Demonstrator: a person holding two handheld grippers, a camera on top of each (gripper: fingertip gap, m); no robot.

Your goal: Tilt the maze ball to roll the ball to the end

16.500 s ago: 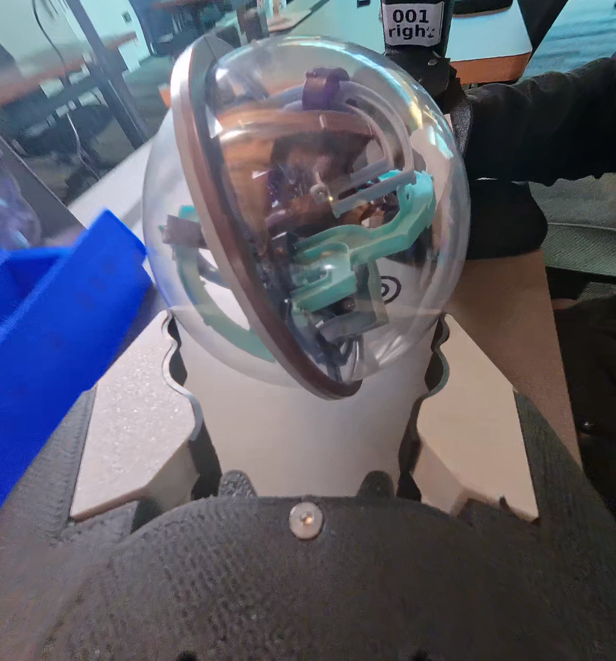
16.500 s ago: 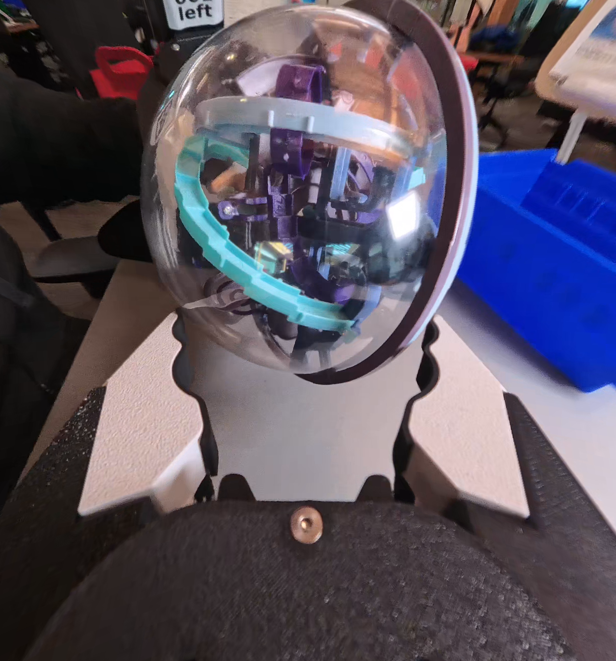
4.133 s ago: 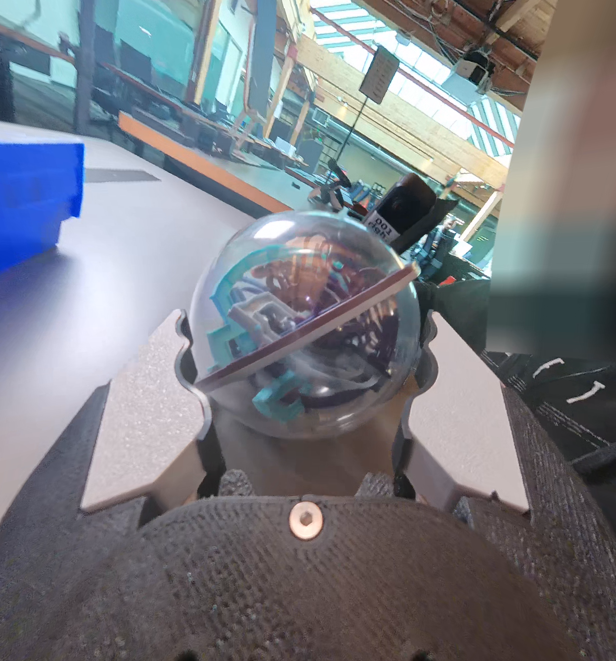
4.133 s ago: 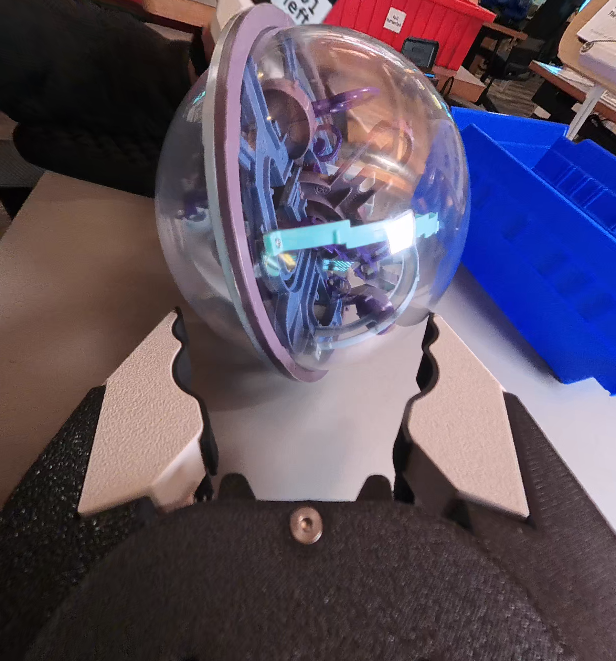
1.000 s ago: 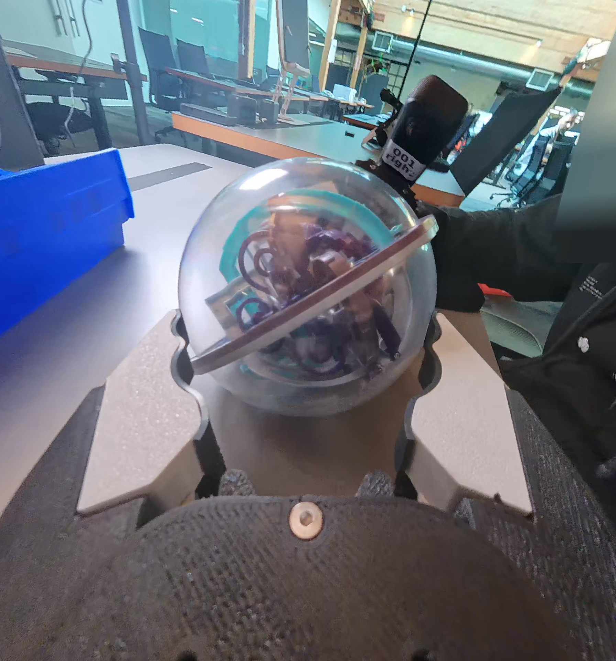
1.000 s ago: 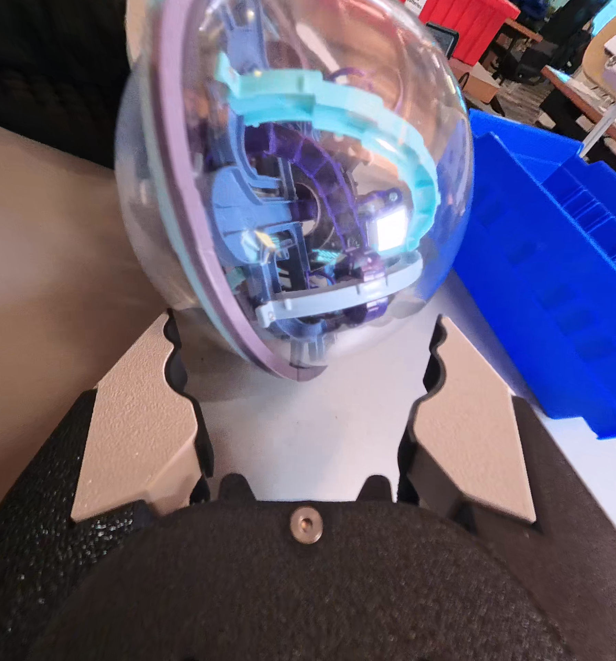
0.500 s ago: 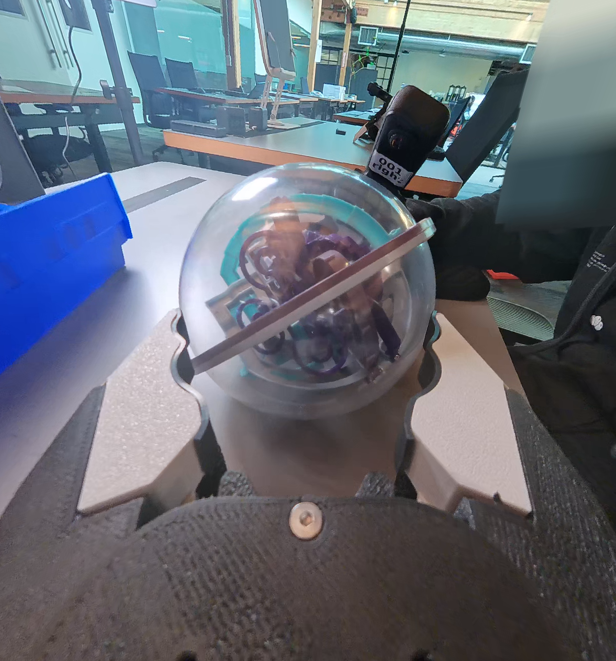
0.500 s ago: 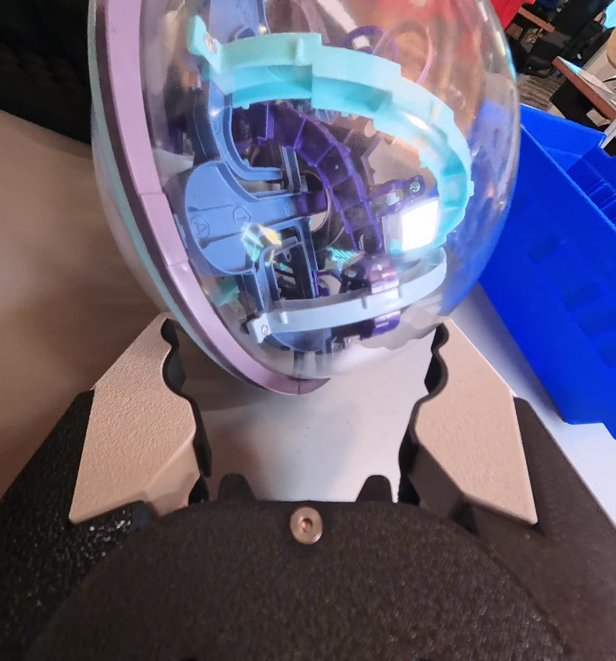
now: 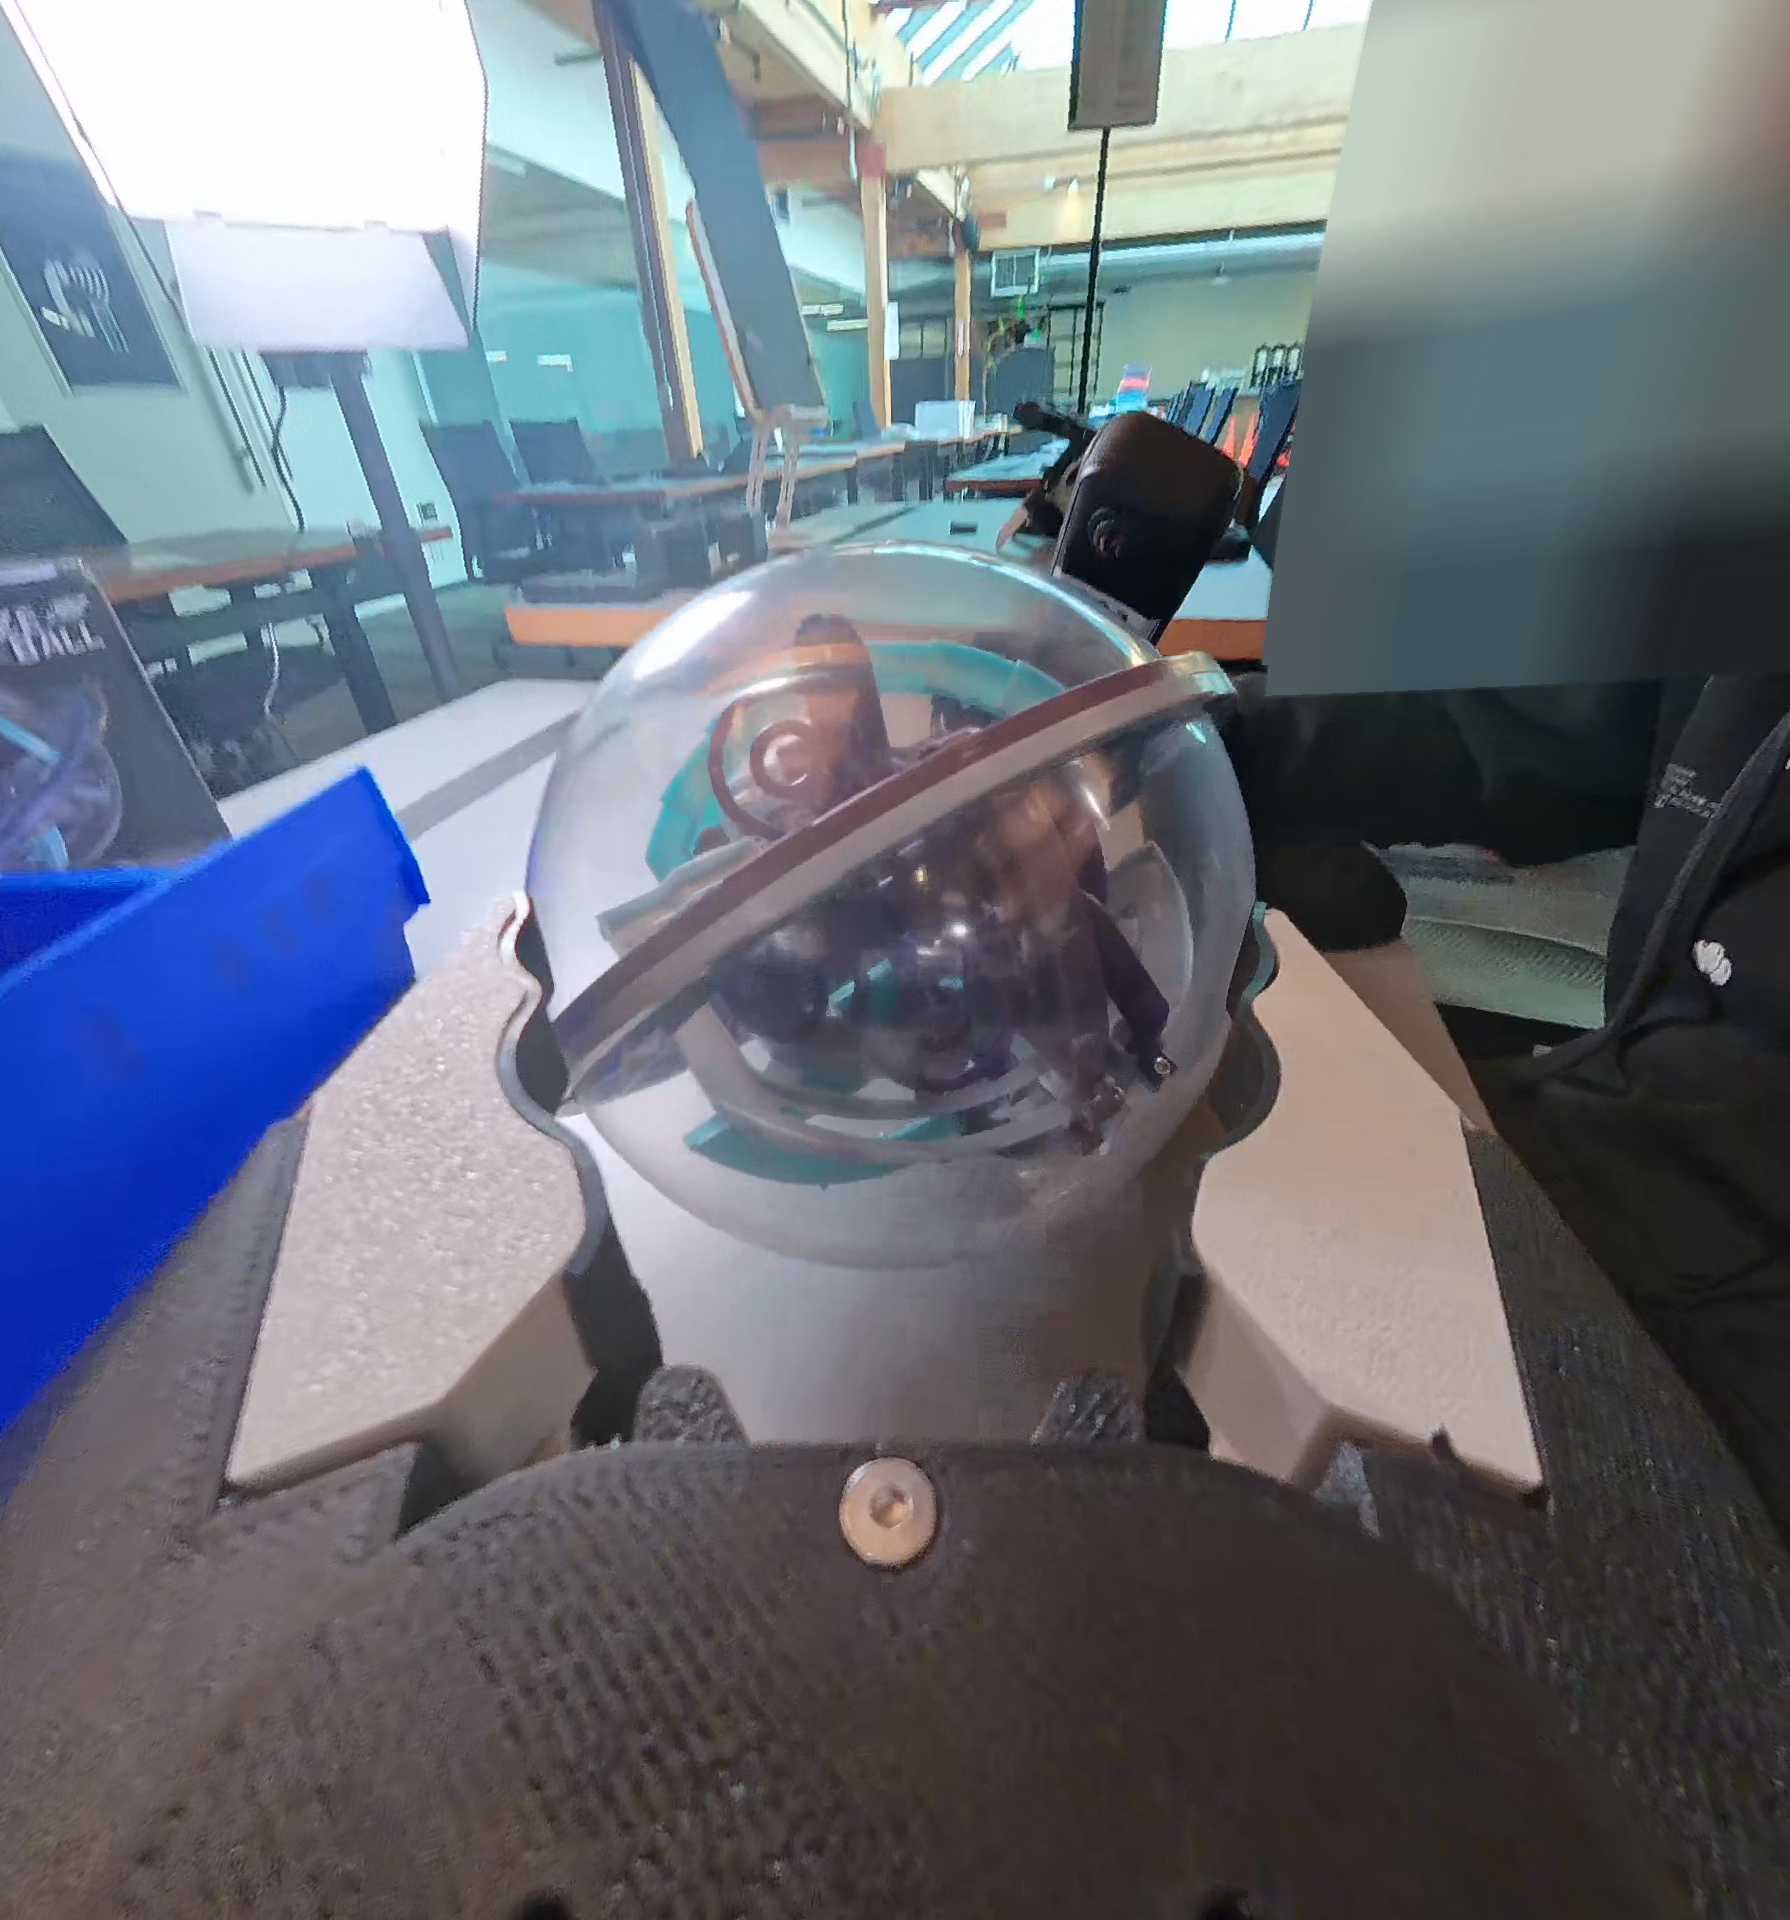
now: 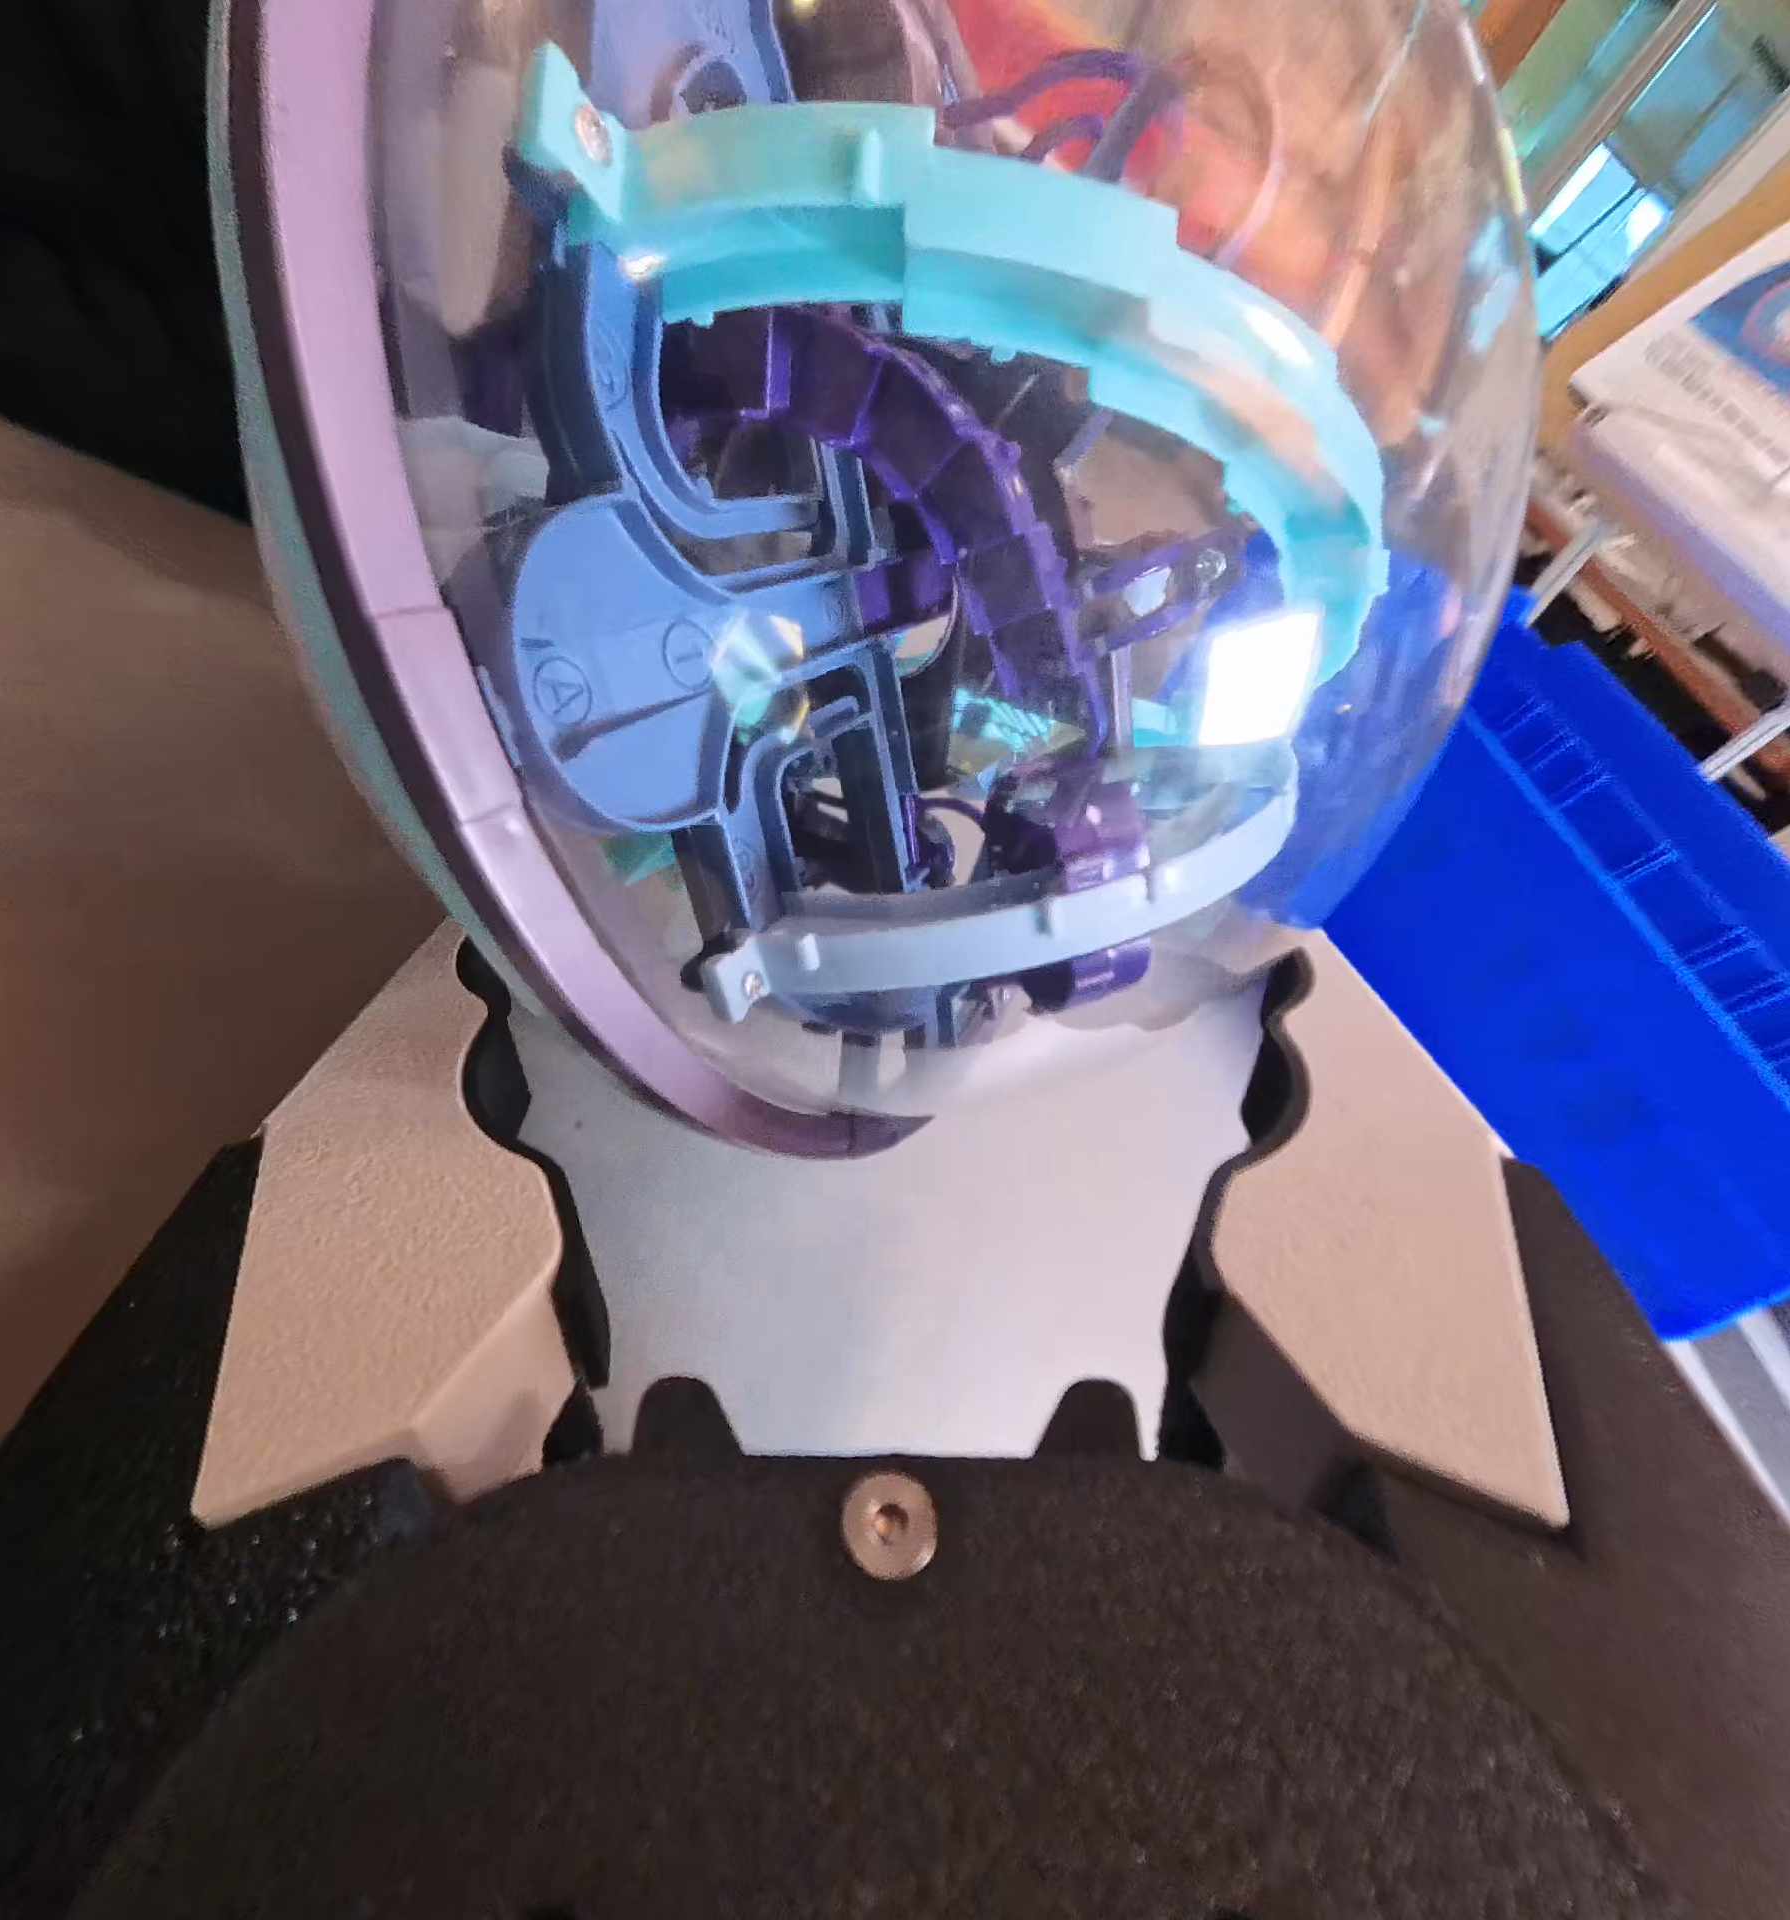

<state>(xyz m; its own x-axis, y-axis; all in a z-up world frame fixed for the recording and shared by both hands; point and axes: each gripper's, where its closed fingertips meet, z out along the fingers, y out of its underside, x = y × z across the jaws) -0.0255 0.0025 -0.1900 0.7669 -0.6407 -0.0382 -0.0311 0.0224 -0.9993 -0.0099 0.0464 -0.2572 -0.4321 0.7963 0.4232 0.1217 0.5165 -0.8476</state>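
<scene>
Maze ball (image 9: 891, 904) sat between the left gripper (image 9: 886, 997) fingers, clear shell against both inner finger (image 9: 423, 1122) edges, so the left looked clenched on it from either side. Seam ring ran diagonally in that view, low by the left finger, high toward the right finger (image 9: 1338, 1122). Teal and purple tracks visible inside; the small ball itself I could not pick out. The ball was off the tabletop (image 9: 849, 1340), which showed pale below it between the fingers. Right gripper (image 10: 875, 1039) came at the same ball (image 10: 870, 540) from the opposite side: the sphere bulged above and forward of its fingertips, lilac seam ring nearly upright and dropping toward the left finger (image 10: 392, 1174). Shell sat right at both notched fingertips, but real pressing contact there was not clear, so cannot tell whether the right was grasping or just cradling. Blue bin (image 9: 143, 1039) sat just outside the left gripper's left finger, and in the right wrist view the same bin (image 10: 1597, 987) was outside the right finger (image 10: 1358, 1174). The right gripper's black camera housing (image 9: 1140, 520) showed beyond the ball, past the left fingertips. A person's dark sleeve (image 9: 1442, 769) lay beyond the right finger.
</scene>
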